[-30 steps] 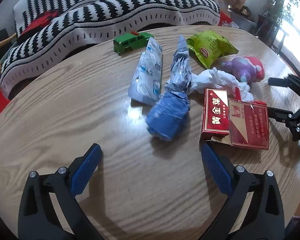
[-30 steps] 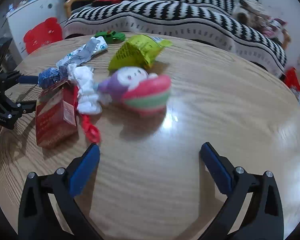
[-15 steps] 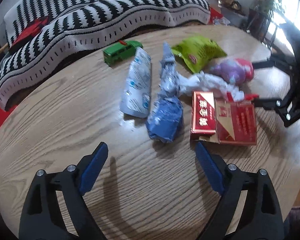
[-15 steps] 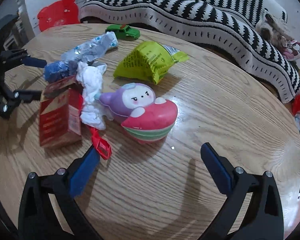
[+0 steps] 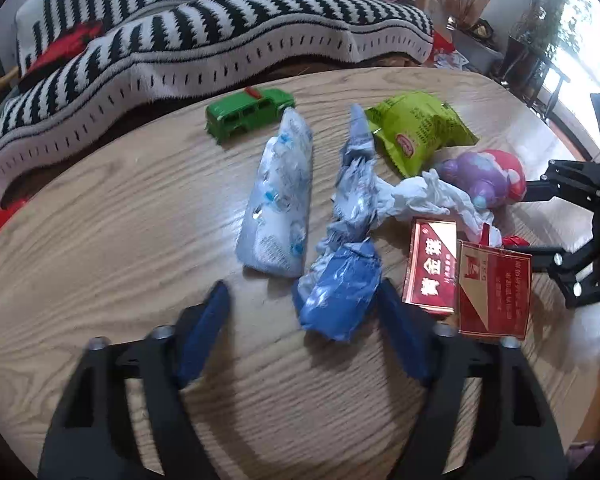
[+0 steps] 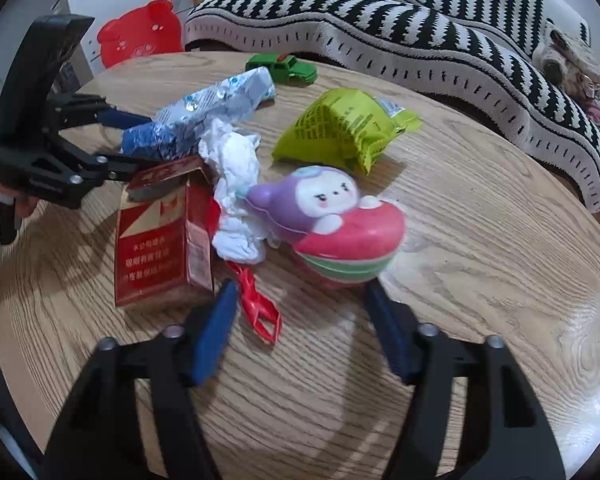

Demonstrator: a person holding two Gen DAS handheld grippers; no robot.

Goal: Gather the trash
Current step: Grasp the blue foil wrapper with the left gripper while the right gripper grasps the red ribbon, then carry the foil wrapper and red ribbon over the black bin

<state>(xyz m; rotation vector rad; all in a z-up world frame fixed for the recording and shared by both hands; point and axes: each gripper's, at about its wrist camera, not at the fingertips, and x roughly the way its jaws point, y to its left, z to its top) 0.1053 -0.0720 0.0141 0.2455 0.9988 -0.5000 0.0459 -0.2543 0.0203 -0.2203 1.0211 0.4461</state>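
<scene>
Wood-grain round table (image 5: pixel 100 240) spreads under both of your grippers, with a black-and-white striped sofa cover (image 5: pixel 220 28) behind it. On the tabletop the litter lies in one loose cluster. Largest is the purple-and-pink squishy toy (image 6: pixel 332 224), touching the crumpled white tissue (image 6: pixel 236 184) on its left. Behind the toy sits the green snack bag (image 6: pixel 344 128). Your red cigarette box (image 5: pixel 468 276) lies opened beside the tissue, flap up. A pale blue-and-white wrapper (image 5: pixel 280 200) lies well toward the table's far side, next to the green toy car (image 5: pixel 248 114). The crumpled blue wrapper (image 5: pixel 340 292) sits between the spread fingers of your left gripper (image 5: pixel 304 300); the jaws are released, with the right finger close beside it and not pinching. Your right gripper (image 6: pixel 300 300) is likewise released, its fingers flanking the near edge of the squishy toy, with a small red plastic clip (image 6: pixel 256 300) just beside its left finger.
</scene>
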